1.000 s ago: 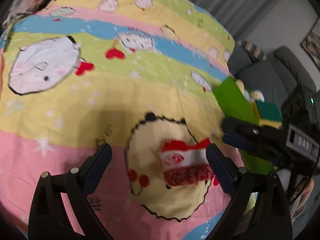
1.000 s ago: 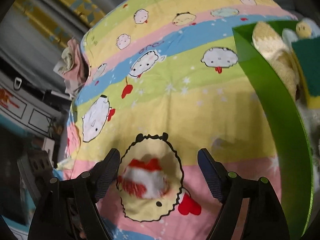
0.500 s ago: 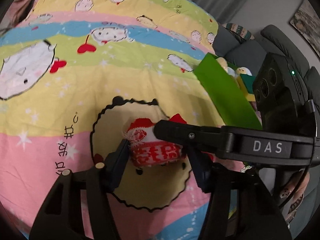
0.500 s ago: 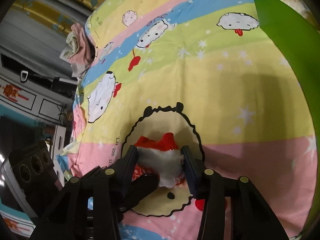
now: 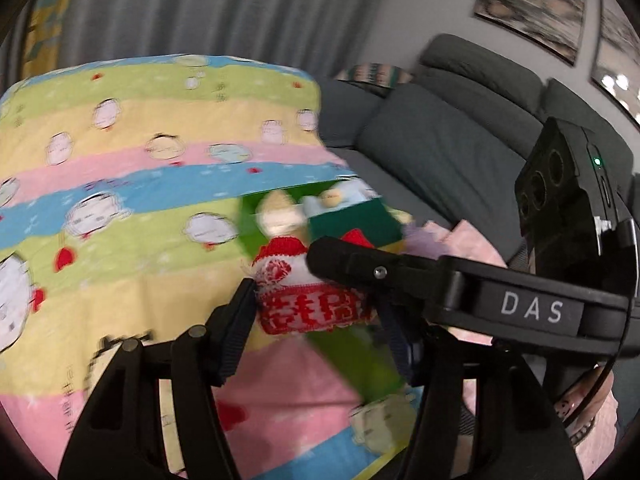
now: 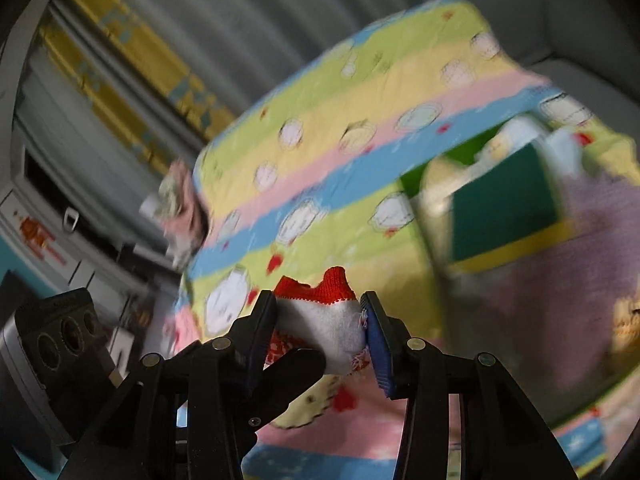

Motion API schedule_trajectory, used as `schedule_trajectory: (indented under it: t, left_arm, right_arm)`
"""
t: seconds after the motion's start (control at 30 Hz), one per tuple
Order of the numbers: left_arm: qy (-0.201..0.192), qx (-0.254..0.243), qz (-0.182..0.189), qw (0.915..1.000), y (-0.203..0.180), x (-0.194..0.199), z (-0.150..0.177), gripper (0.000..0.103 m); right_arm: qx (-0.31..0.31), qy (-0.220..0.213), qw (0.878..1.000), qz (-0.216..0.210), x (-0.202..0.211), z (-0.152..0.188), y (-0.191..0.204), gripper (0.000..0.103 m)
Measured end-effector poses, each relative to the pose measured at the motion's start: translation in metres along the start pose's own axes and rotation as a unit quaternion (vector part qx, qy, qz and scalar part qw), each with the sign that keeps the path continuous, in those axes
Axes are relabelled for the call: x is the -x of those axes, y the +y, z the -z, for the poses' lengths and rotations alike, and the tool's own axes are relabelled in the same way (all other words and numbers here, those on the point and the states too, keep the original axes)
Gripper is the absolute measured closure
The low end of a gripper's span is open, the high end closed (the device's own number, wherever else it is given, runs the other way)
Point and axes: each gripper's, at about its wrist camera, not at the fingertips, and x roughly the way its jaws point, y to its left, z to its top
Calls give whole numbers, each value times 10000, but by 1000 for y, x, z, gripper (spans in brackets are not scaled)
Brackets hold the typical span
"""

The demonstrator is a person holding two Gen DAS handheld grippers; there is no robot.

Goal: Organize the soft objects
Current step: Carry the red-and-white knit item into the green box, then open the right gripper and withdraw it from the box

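In the left wrist view, the left gripper (image 5: 316, 304) is clamped on a small red-and-white knitted pouch (image 5: 308, 300), its pads pressing the pouch from both sides after its jaws have just been closing on it. The right gripper (image 5: 360, 268) reaches in from the right and its finger lies across the pouch's top edge. The pouch hangs above the striped cartoon blanket (image 5: 140, 168), in front of a green bin (image 5: 340, 344) that holds plush toys and a green sponge (image 5: 352, 220). A grey sofa (image 5: 440, 140) stands behind.

In the right wrist view, the right gripper (image 6: 320, 320) squeezes the same pouch (image 6: 324, 320) between its blue pads, the red cuff sticking up. A left gripper finger (image 6: 296, 364) touches the pouch from below left. The blurred bin (image 6: 412, 180) with the sponge (image 6: 504, 208) lies to the right on the blanket (image 6: 340, 120).
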Motion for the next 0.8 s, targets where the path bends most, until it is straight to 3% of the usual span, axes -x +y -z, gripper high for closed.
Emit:
schedule_trajectory:
  t: [0.13, 0.37, 0.63, 0.8]
  left_arm:
    - [225, -6, 258, 9994, -18, -31, -1, 44]
    - [636, 47, 438, 9970, -34, -76, 6, 44]
    - [1033, 116, 454, 9935, -39, -98, 13, 42]
    - [1064, 181, 466, 9931, -38, -100, 14, 42]
  right_arm:
    - [-234, -258, 9989, 327, 23, -8, -30, 57]
    - [-660, -123, 9957, 634, 27, -9, -81, 57]
    - [-836, 90, 9918, 965, 25, -4, -109, 57]
    - [-929, 117, 9907, 986, 22, -3, -115, 57]
